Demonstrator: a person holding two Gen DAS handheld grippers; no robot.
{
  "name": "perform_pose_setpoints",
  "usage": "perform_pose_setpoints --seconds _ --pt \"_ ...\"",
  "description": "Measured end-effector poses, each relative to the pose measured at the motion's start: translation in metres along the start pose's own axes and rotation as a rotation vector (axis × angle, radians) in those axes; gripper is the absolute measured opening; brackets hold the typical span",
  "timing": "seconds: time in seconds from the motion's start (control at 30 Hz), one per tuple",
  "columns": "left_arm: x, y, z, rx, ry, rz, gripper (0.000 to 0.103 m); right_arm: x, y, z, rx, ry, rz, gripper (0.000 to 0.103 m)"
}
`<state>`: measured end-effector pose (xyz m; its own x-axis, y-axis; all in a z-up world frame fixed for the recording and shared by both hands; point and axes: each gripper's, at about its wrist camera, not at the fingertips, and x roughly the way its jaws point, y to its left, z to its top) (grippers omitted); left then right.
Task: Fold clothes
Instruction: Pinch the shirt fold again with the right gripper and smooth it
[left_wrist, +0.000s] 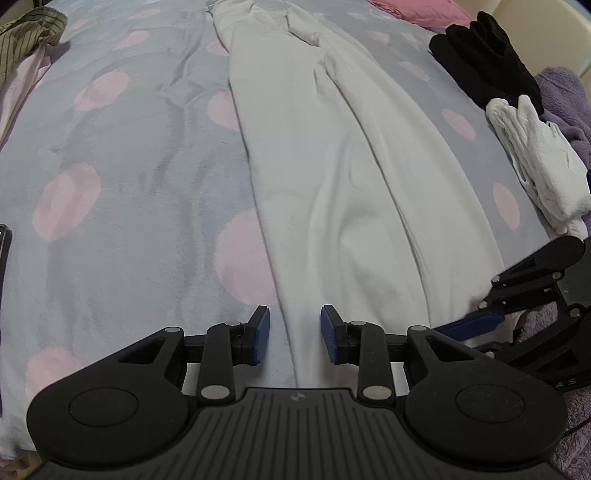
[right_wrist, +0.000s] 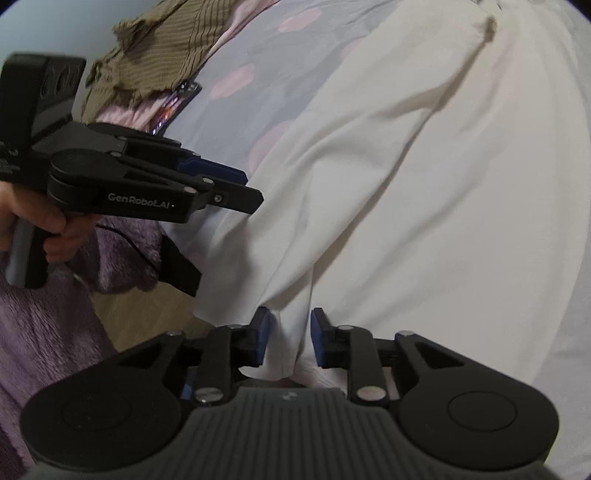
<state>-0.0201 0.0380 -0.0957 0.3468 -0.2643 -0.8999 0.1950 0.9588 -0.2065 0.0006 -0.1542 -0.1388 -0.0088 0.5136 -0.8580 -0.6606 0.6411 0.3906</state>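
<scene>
A long white garment lies lengthwise on the grey-blue bedsheet with pink dots. My left gripper hovers over the garment's near left edge. It is open and nothing sits between its blue pads. In the right wrist view the left gripper shows from the side, held by a hand, above the same white garment. My right gripper stands at the garment's near hem. It is open, and a loose fold of white cloth sits between its pads. The right gripper also shows at the right in the left wrist view.
At the right edge of the bed lie a black garment, a folded white garment and a purple fluffy blanket. An olive striped garment sits far left, with a phone beside it. Pink cloth lies at the far end.
</scene>
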Motion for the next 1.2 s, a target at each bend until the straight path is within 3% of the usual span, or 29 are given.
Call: perform_pose_setpoints --seconds 0.1,0.23,0.3,0.53,0.73,0.93,1.13,1.2 --pt "0.001 -0.004 -0.002 0.018 0.002 0.008 0.028 0.004 0.002 0.000 -0.016 0.011 -0.016 0.025" --pt "0.003 -0.008 -0.001 0.040 0.003 0.023 0.029 0.011 0.000 -0.002 -0.014 0.022 -0.031 0.005" --pt "0.003 -0.008 -0.001 0.036 0.001 0.020 0.029 0.008 -0.001 -0.003 0.010 0.022 -0.025 0.004" --pt "0.008 -0.010 -0.002 0.070 0.005 0.025 0.029 -0.022 -0.001 -0.012 0.156 0.011 -0.001 0.003" --pt "0.007 -0.013 -0.001 0.094 0.021 0.042 0.029 -0.001 -0.011 -0.025 0.261 0.084 0.013 0.003" --pt "0.004 -0.014 -0.005 0.115 0.043 0.084 0.030 0.009 -0.013 -0.026 0.260 0.118 0.007 0.006" --pt "-0.002 -0.003 -0.011 0.068 0.079 0.115 0.030 0.007 -0.014 -0.034 0.241 0.178 -0.092 0.010" --pt "-0.005 -0.001 -0.012 0.061 0.084 0.129 0.030 -0.004 -0.017 -0.031 0.254 0.134 -0.080 0.019"
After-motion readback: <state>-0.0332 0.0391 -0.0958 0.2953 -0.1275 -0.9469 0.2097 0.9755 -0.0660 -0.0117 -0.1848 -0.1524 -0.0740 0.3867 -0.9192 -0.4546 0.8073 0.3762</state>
